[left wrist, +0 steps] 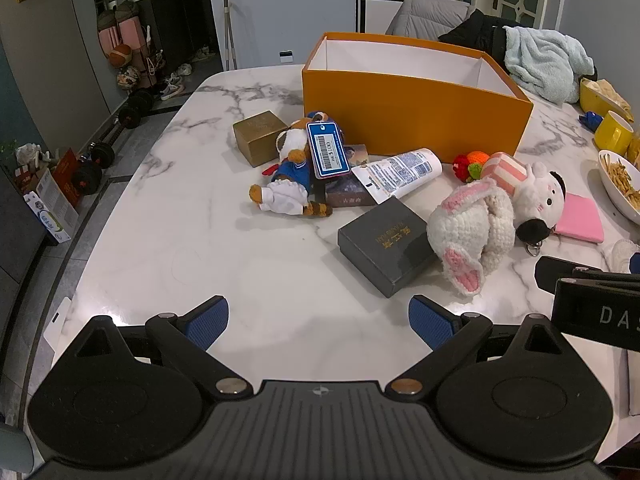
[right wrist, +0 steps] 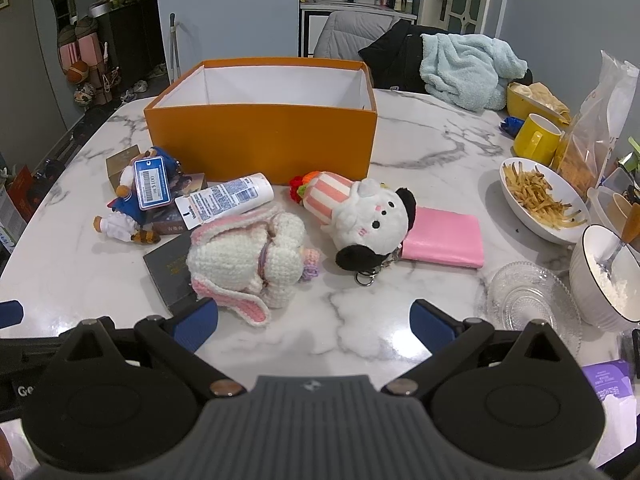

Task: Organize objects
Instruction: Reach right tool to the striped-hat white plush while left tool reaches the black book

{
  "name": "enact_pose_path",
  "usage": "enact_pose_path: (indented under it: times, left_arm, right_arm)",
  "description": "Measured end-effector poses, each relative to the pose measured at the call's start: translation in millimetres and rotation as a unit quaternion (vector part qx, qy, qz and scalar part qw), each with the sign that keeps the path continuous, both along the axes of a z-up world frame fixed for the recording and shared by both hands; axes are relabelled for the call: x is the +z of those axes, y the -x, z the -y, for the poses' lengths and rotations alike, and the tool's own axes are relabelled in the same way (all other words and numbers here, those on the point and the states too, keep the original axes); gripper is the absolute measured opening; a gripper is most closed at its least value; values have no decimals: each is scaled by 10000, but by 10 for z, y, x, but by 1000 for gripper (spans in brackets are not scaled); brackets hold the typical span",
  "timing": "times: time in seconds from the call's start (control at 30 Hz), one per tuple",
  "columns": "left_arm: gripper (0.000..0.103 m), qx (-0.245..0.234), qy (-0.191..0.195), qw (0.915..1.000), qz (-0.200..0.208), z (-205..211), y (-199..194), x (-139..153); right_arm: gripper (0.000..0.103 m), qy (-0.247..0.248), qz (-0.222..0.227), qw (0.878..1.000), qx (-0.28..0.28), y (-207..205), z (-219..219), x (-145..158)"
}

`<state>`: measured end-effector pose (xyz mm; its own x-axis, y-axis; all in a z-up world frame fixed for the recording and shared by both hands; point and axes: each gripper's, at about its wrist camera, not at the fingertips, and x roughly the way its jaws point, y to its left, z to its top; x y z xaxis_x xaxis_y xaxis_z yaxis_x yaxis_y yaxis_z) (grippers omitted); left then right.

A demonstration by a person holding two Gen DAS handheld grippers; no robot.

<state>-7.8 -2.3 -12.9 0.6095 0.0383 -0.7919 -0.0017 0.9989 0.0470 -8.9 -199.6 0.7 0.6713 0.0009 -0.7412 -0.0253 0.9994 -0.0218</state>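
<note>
both claws are spread wide and hold nothing; ahead of the left gripper [left wrist: 319,322] lies the dark gift box [left wrist: 386,245], the orange box [left wrist: 412,116] farther on; the crocheted bunny [right wrist: 244,258] lies just beyond the right gripper [right wrist: 314,322], by its left finger, the panda plush [right wrist: 370,222] farther ahead

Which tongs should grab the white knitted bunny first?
The right tongs, probably. The knitted bunny lies just ahead of their open tips, while in the left view it sits off to the side of the left tongs.
</note>
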Motion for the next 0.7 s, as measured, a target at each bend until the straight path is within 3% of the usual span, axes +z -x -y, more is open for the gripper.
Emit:
enact_pose_path:
  times: [0.33,0.7]
  left_arm:
    - [103,-245,167,9995,-56,73,76,-30]
    - [103,-351,32,9993,-76,165,39,-15]
  right_arm:
    - [102,-21,-5,10000,72,11,65,4]
    - [102,57,29,9999,88,0,0,30]
